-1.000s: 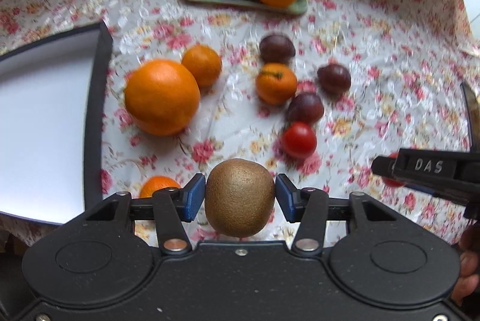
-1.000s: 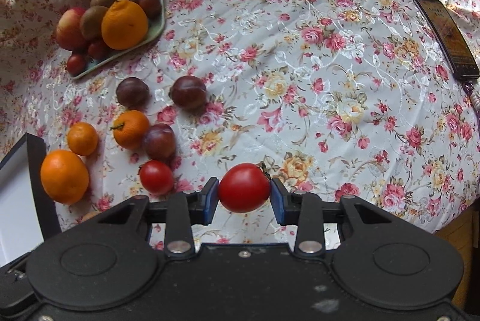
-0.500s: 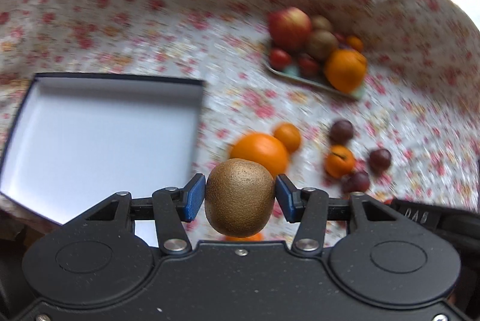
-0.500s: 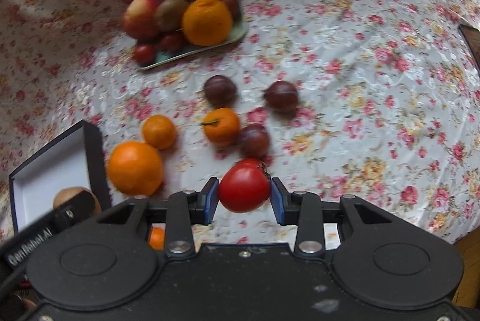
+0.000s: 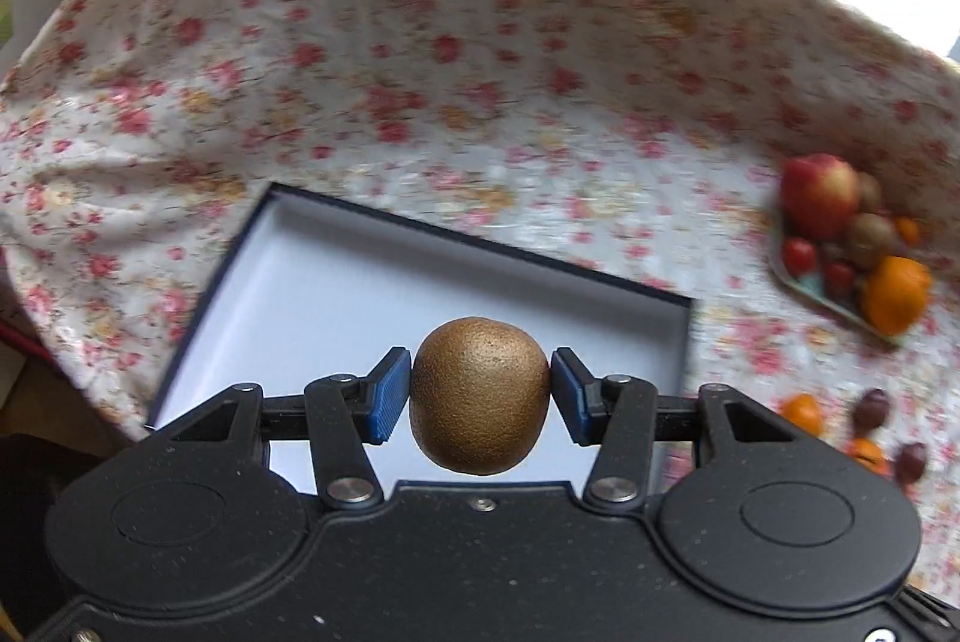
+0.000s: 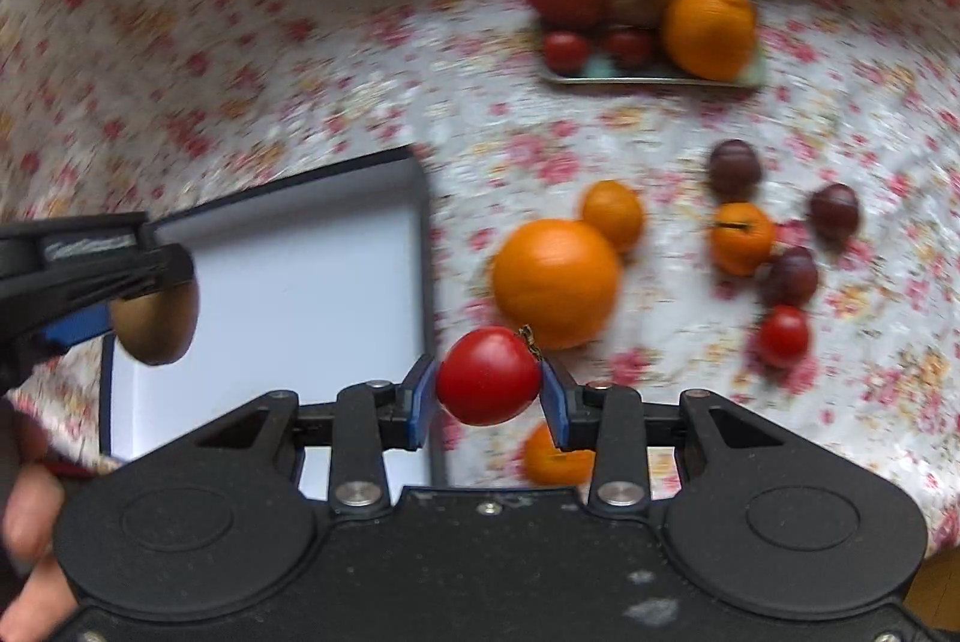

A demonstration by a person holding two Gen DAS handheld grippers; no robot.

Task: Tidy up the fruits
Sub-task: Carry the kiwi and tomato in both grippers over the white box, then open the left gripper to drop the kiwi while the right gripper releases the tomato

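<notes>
Between the blue pads of my left gripper (image 5: 480,396) I hold a brown kiwi (image 5: 479,395) tightly, above the white inside of the open dark box (image 5: 336,282). My right gripper (image 6: 487,395) is closed on a red tomato (image 6: 487,375), just beside the right wall of this box. On the flowered tablecloth (image 6: 270,60) behind it lie a big orange (image 6: 555,282), small oranges and dark plums, and farther away stands a green tray (image 6: 654,73) full of fruits.

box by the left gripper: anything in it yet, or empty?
Empty, as far as visible. The box shows only bare white floor in both views; the kiwi is clamped in the left gripper above it. Its near corner is hidden.
</notes>
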